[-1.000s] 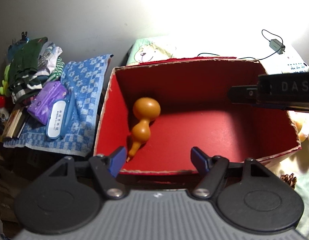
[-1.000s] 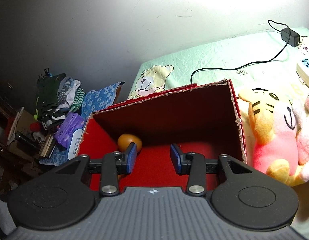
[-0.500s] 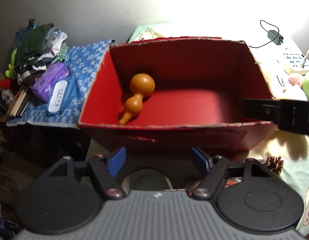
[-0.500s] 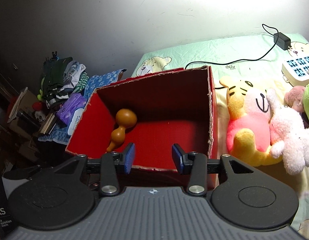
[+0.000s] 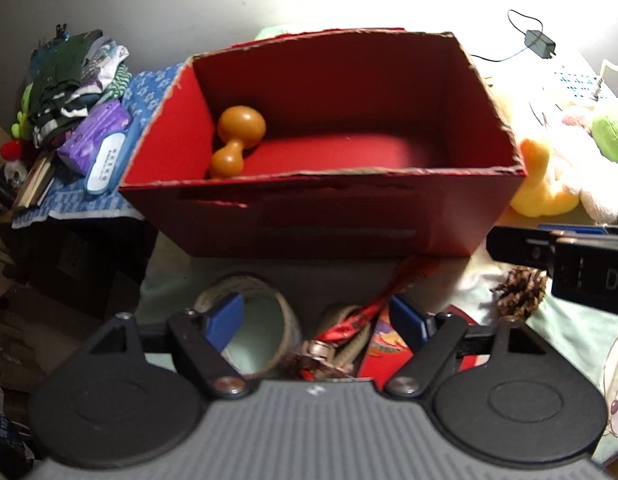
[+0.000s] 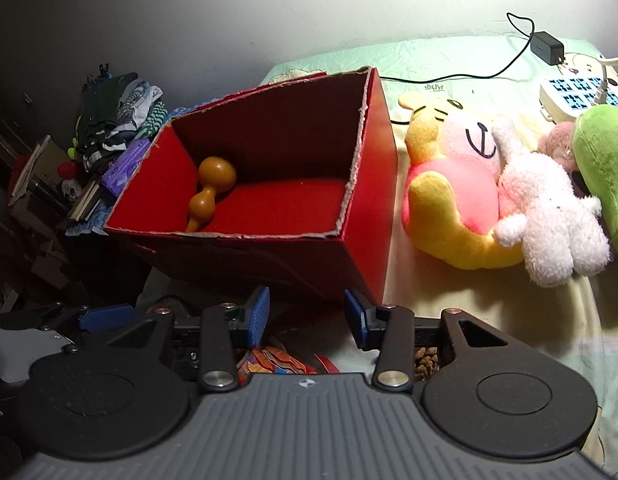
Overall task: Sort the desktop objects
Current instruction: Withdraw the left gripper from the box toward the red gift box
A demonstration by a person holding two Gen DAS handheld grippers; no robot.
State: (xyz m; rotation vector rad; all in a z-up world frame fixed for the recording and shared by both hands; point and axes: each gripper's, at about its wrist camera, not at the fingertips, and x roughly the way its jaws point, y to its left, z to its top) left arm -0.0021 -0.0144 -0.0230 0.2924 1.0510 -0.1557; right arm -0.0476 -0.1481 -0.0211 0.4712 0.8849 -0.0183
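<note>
The left gripper (image 5: 317, 320) hangs with its jaws wide apart and nothing between them, above a tape roll (image 5: 269, 320) and a red ribbon (image 5: 393, 290). Ahead stands a red box (image 5: 349, 220) with a gourd (image 5: 237, 142) in its left corner. The right gripper's finger (image 5: 521, 250) enters from the right, beside a pinecone (image 5: 519, 292).

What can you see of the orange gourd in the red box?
The gourd is smooth, glossy orange-brown, possibly wood: a large bulb, narrow waist, smaller bulb and thin stem tip. It lies on its side on the floor of the red box, in the left corner against the side wall, stem toward the near wall. No gripper touches it.
</note>
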